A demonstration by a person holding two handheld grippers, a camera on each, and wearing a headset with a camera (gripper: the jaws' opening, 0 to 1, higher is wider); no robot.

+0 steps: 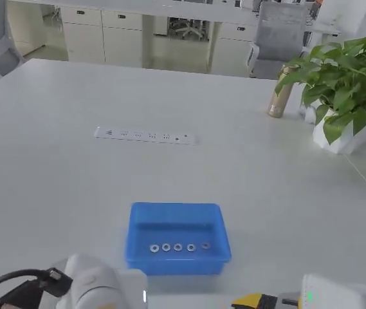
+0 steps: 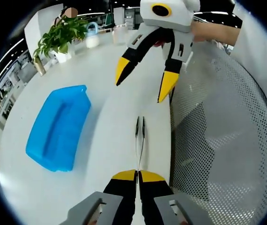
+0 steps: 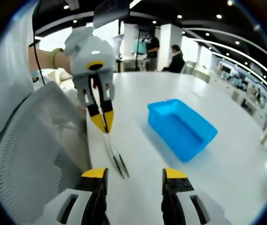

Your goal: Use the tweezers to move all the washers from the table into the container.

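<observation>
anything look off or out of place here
Nothing looks spilled or damaged. One oddity: the five small silver washers already lie in a neat row inside the blue plastic container.

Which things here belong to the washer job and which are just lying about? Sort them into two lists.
Job in hand:
tweezers, clamped in the left gripper
right gripper, jaws open
blue container
five washers, lying in a row inside it

Lying about:
power strip
potted plant
gold cylinder beside the plant
</observation>
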